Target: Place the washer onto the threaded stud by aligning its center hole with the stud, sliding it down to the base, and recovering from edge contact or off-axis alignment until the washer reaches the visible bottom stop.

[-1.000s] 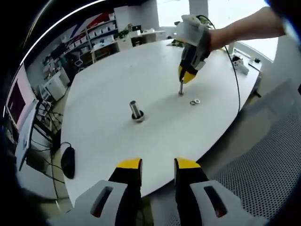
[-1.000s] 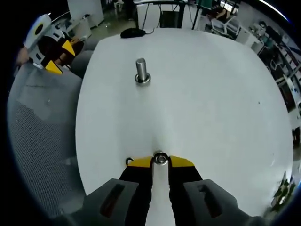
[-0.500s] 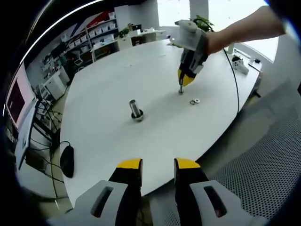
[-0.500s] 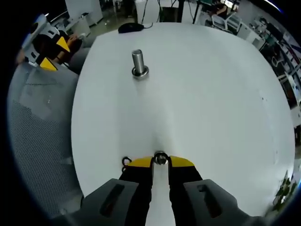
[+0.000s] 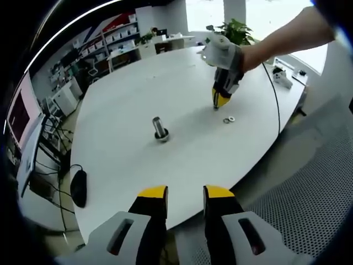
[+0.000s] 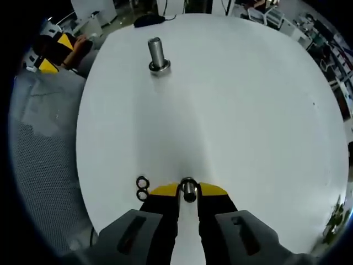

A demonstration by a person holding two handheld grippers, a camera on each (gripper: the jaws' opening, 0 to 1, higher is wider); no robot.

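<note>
Your right tool [image 6: 188, 189] is clenched on a small metal stud [image 6: 188, 190], with two ring-shaped washers [image 6: 142, 187] on the smooth white counter [image 6: 237, 110] just left of its yellow tips. A larger steel cylinder [image 6: 156, 54] stands well ahead. Your left tool [image 5: 185, 194] hangs released, off the counter's edge.

We see the right tongs [image 6: 188, 189] have lifted their small stud [image 6: 188, 190] off the table [image 6: 248, 110], beside the two washers [image 6: 142, 187].
</note>
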